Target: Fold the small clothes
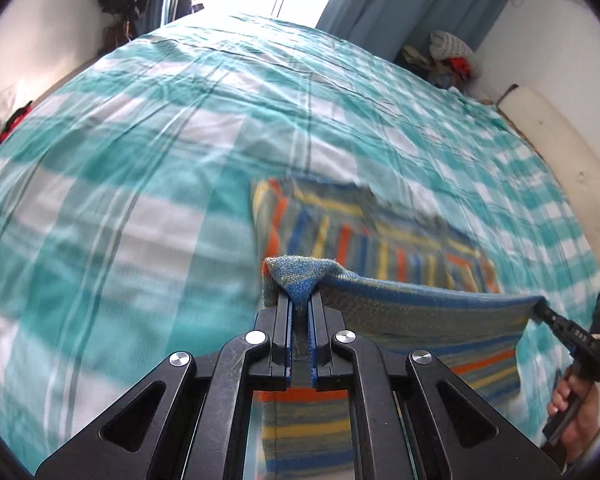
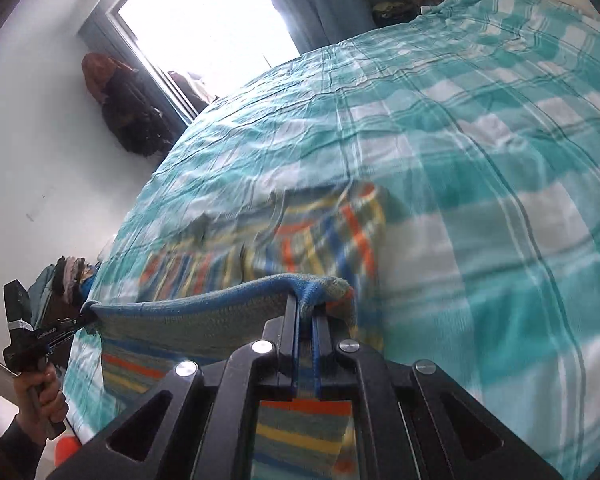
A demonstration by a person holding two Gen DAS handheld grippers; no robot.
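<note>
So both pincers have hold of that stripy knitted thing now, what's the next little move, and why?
Probably carry the lifted edge forward and lay it over the far part. The left gripper and right gripper each pinch a corner of the striped garment, the edge taut between them, while the rest lies flat on the checked bedsheet.

Knitted striped garment [image 1: 400, 316], wrinkled cotton bedsheet [image 1: 140, 160]
</note>
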